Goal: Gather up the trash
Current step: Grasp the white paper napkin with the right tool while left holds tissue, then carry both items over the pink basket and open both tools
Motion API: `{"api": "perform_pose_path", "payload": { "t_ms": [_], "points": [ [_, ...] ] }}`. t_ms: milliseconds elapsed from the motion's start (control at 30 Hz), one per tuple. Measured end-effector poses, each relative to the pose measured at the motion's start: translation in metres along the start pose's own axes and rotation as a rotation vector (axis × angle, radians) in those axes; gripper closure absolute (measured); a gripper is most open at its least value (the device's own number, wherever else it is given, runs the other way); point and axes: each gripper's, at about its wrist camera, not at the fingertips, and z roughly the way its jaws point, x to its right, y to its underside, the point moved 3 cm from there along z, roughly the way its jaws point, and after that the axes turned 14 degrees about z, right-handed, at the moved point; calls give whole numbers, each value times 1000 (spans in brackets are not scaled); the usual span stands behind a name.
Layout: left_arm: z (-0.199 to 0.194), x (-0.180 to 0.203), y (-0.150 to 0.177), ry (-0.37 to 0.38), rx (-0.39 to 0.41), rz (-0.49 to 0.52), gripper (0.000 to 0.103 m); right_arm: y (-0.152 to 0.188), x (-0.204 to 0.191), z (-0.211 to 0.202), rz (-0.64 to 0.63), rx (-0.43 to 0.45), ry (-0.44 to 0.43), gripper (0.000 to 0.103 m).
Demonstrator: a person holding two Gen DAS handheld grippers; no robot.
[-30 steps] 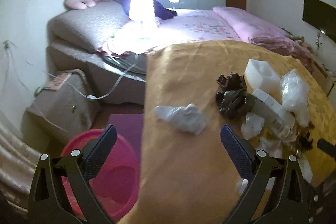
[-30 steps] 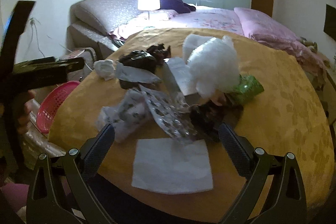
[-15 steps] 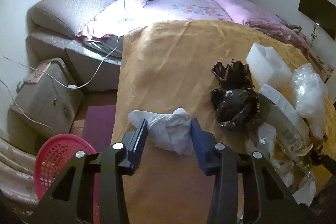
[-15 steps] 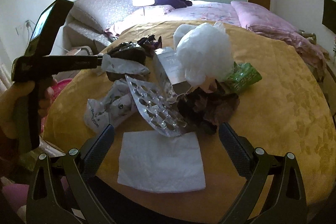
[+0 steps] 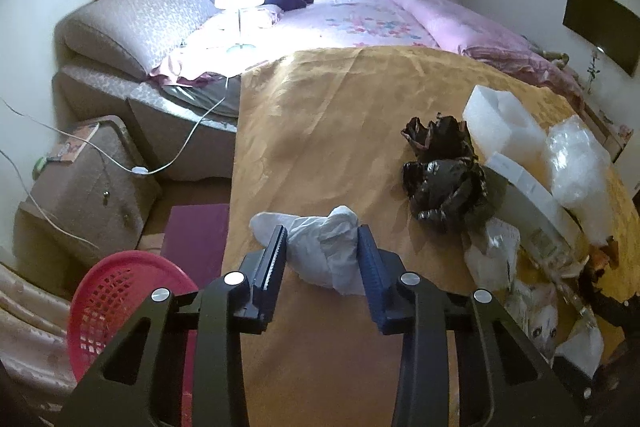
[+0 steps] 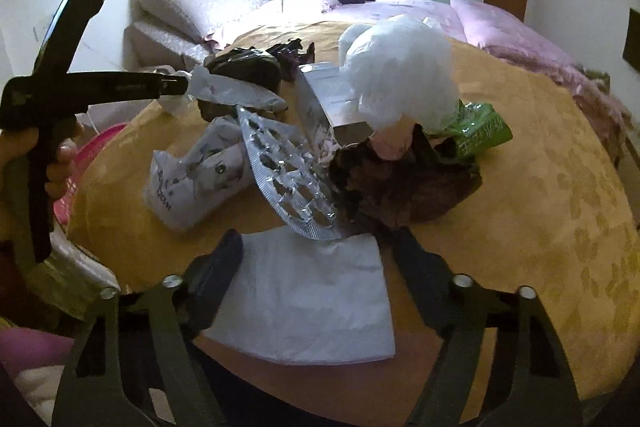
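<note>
1. Red basket (image 5: 120,311): on the floor, left of and below the yellow table (image 5: 320,115); the nearest drop point for the left hand.
2. Left gripper (image 5: 322,259): jaws have just been closing and are clamped on the crumpled white wad (image 5: 320,247) near the table's left edge. The wad's long axis runs across the jaws, its tail sticking out left toward the basket.
3. Trash pile (image 6: 320,131): mid-table, well right of the wad.
4. Right gripper (image 6: 316,267): jaws have just been closing, not yet pinching; the flat white sheet (image 6: 312,303) lies between them at the table's near edge. Pad contact is probably nil, as blur hides it.
</note>
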Motion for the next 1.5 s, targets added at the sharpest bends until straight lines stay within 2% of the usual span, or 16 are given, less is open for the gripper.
{"api": "perform_pose_path", "payload": {
  "t_ms": [233, 433, 533, 667, 1000, 1133, 1333, 1500],
  "points": [
    [-14, 0, 5, -7, 24, 6, 69, -1, 3, -3, -22, 2, -5, 68],
    [-29, -1, 9, 0, 47, 4, 69, -10, 22, -6, 31, -5, 20, 79],
    [-37, -2, 9, 4, 63, -4, 69, -17, 41, -12, 79, 7, 49, 81],
    [-49, -6, 11, 2, 84, -14, 69, -26, 61, -22, 154, 32, 41, 82],
    [-80, -16, 17, -17, 135, -31, 69, -46, 73, -56, 201, 135, 19, 82],
    [-88, -25, 21, -45, 141, -40, 69, -57, 59, -61, 176, 153, -7, 82],
    [-102, -41, 35, -86, 142, -63, 69, -72, 11, -62, 91, 163, -105, 82],
    [-114, -64, 55, -134, 124, -105, 69, -77, -41, -46, 17, 106, -220, 82]
  ]
}}
